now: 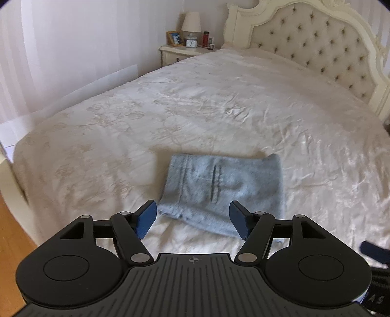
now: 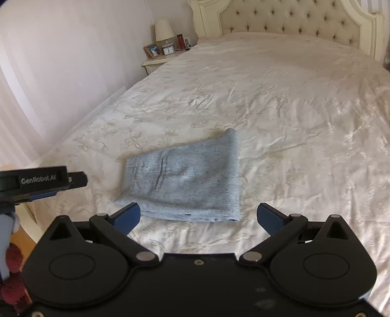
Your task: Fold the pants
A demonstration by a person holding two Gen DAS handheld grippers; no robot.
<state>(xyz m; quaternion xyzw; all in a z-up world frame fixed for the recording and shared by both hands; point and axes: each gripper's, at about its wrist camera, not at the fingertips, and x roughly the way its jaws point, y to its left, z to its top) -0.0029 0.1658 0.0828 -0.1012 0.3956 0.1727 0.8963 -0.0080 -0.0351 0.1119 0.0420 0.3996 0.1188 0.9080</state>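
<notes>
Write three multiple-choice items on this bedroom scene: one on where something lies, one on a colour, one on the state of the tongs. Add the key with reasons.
1. Where do the pants lie?
A. On the nightstand
B. On the bed cover, near its foot end
C. On the wooden floor

2. What colour are the pants?
A. Light blue
B. Dark red
C. Black

3. How do the right tongs stand?
A. Shut on the pants
B. Shut on the bed cover
C. Open, holding nothing

Key: 1 B, the folded pants rest flat on the cream bed cover, far from the headboard. 2 A, the cloth is pale blue in both views. 3 C, the blue pads stand wide apart, clear of the pants.
</notes>
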